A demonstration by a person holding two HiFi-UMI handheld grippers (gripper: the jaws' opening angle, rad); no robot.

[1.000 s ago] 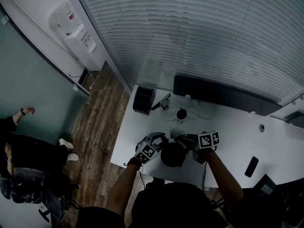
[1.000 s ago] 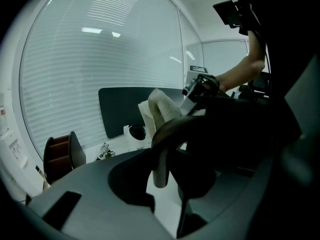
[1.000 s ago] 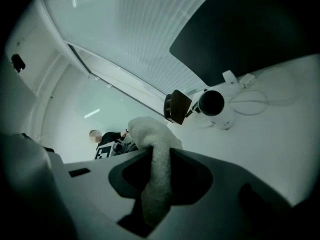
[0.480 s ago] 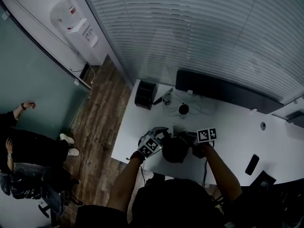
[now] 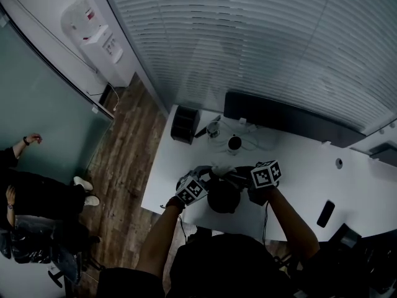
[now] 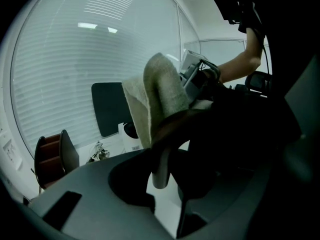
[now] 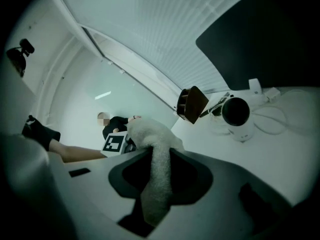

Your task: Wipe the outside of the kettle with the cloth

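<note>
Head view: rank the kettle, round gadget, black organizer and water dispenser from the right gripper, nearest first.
1. kettle, right beside the right gripper, at the desk's near edge.
2. round gadget, behind it, mid-desk.
3. black organizer, the desk's far left corner.
4. water dispenser, off the desk, far left.

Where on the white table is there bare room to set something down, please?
Bare tabletop lies between the kettle and the black remote, and along the left edge, in front of the organizer. The back is crowded with cables and small devices.
</note>
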